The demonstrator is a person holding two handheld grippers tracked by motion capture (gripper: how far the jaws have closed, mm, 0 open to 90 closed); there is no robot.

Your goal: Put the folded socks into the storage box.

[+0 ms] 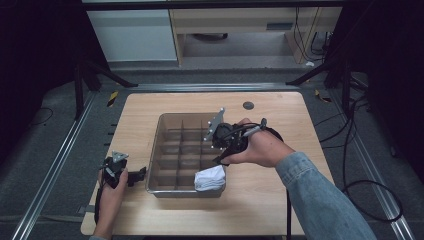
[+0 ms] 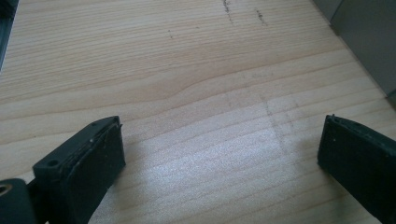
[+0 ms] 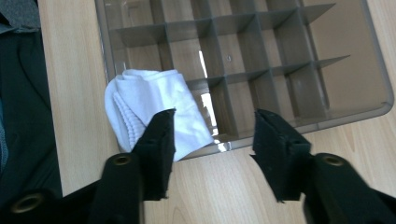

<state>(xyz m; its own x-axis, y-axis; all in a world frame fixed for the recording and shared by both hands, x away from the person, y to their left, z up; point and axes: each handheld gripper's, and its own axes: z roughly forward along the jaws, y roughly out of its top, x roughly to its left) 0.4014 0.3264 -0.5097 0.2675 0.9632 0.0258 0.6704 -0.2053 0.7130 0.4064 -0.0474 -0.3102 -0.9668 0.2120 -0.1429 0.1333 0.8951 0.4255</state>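
Note:
A clear grey divided organiser tray sits in the middle of the wooden table. A rolled white sock lies in its near right corner cell, partly over the rim. My right gripper hovers open just above the tray's right side, beside the sock, with nothing between its jaws. My left gripper rests open over bare wood left of the tray, jaws wide apart and empty.
The wooden table has free room to the right of and in front of the tray. A small dark round disc lies near the far edge. Beyond the table are floor rails, black stand legs and cables.

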